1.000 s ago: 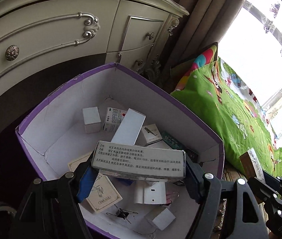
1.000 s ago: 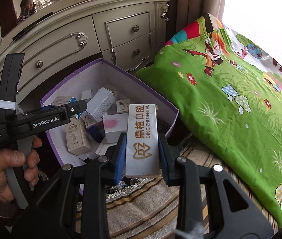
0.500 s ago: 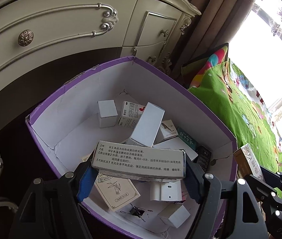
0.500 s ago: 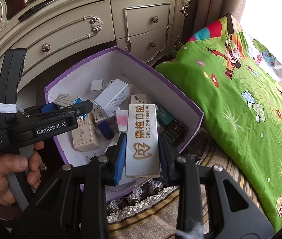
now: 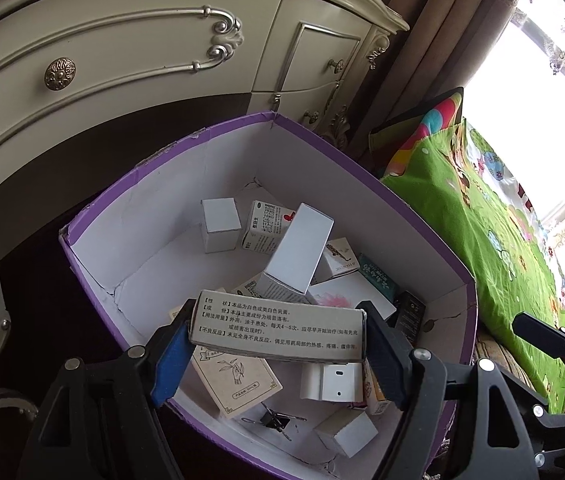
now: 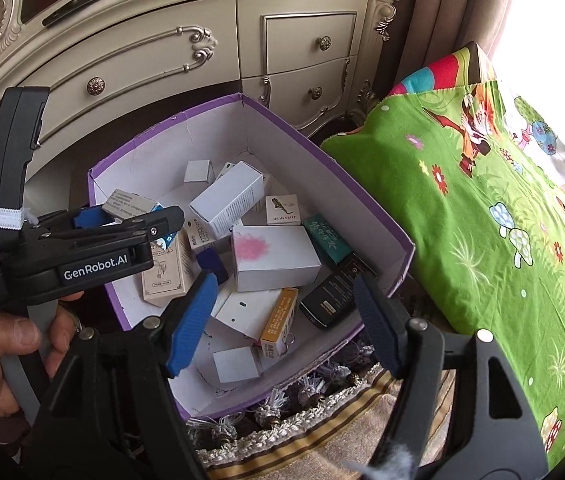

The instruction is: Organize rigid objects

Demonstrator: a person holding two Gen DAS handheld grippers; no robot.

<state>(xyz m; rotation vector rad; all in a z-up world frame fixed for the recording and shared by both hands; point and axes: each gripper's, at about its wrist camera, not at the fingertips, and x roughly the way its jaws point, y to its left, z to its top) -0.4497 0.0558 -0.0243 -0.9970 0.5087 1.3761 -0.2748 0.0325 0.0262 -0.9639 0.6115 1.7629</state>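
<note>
While many small boxes lie in the purple box (image 6: pixel 398 248), the right claw (image 6: pixel 282 320), just opened, is spread and empty, and the left claw (image 5: pixel 278 344) pinches one long white box (image 5: pixel 278 326) to drop.

— What colour is the big box (image 6: pixel 362 200)?

— Purple outside and along the rim, white inside.

— And the small cartons in it?

— Mostly plain white. One white carton (image 6: pixel 276 258) has a pink smudge on top. There is a teal packet (image 6: pixel 327 239), a black case (image 6: pixel 334 292), an orange and white carton (image 6: pixel 280 322), and a cream carton (image 5: pixel 236 376) with a line drawing of a plant.

— The long carton (image 5: pixel 278 330)?

— Pale grey with black printed text.

— The bedspread (image 6: pixel 482 220)?

— Bright green with cartoon mushrooms, flowers and figures.

— The dresser (image 5: pixel 122 60)?

— Cream with silver scrolls and dark bronze knobs.

— The pads (image 6: pixel 192 324)?

— Blue, on black frames.
</note>
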